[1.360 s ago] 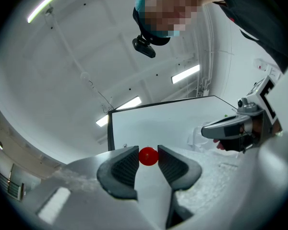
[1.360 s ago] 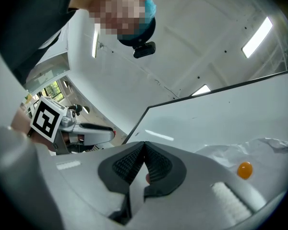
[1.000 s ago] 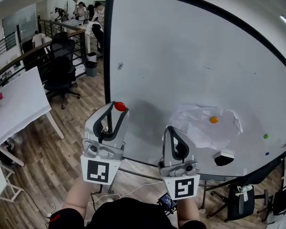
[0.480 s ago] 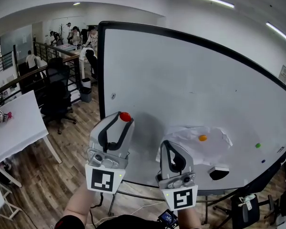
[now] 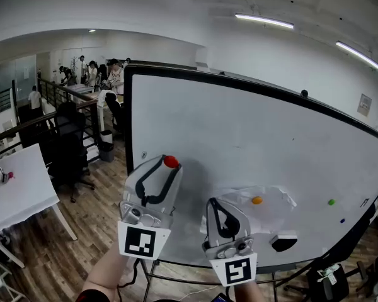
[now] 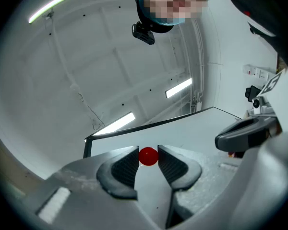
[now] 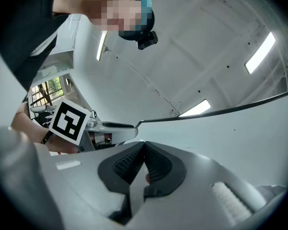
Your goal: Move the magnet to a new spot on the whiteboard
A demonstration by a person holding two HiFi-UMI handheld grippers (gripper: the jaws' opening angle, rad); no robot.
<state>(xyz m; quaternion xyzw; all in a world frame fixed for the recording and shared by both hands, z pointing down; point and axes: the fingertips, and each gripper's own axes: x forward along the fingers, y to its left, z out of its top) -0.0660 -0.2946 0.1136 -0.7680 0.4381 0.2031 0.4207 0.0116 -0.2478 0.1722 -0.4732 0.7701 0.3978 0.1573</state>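
Since your left gripper pinches the magnet, seemingly lifted clear of the whiteboard near its left edge, it can travel freely while your right gripper idles shut, empty.

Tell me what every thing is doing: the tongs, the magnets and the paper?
Left tongs: shut on the red magnet.
Red magnet: pinched between the tips.
Right tongs: shut, holding nothing.
Orange magnet: stuck on the paper.
Paper: crinkled, flat on the whiteboard.
Green magnet: stuck on the whiteboard.
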